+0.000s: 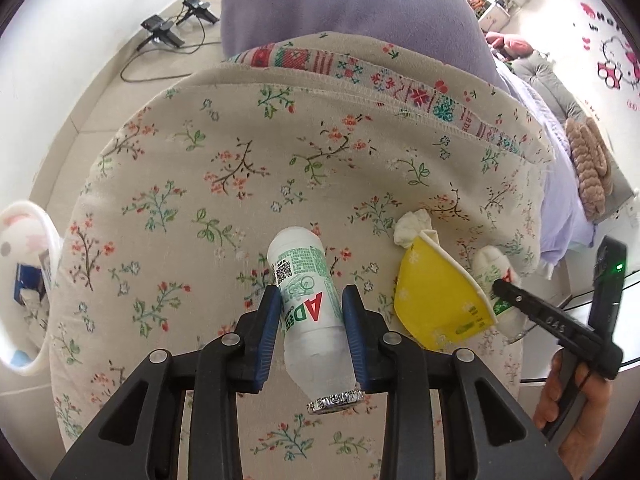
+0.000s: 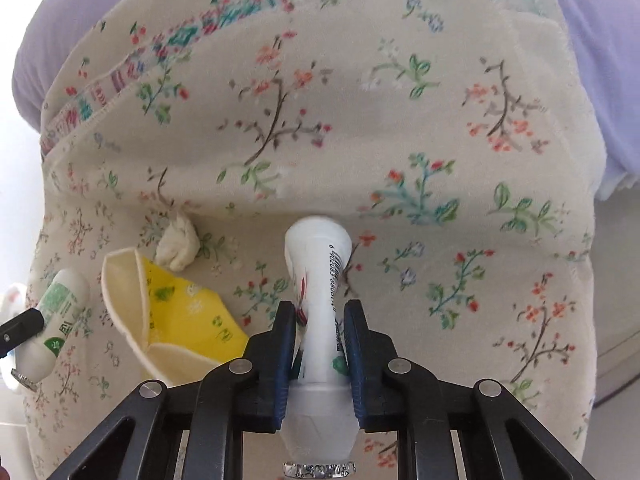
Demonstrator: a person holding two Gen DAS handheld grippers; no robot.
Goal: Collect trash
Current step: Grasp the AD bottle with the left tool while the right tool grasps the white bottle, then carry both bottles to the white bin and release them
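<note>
Both tools, left tool (image 1: 310, 320) and right tool (image 2: 320, 340), each clamp a white bottle (image 1: 306, 292), foil-capped necks half hidden.

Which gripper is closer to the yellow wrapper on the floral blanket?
Right. The right gripper, shut on a squeezed bottle, is just beside the yellow wrapper. The left gripper grips its bottle farther off.
</note>
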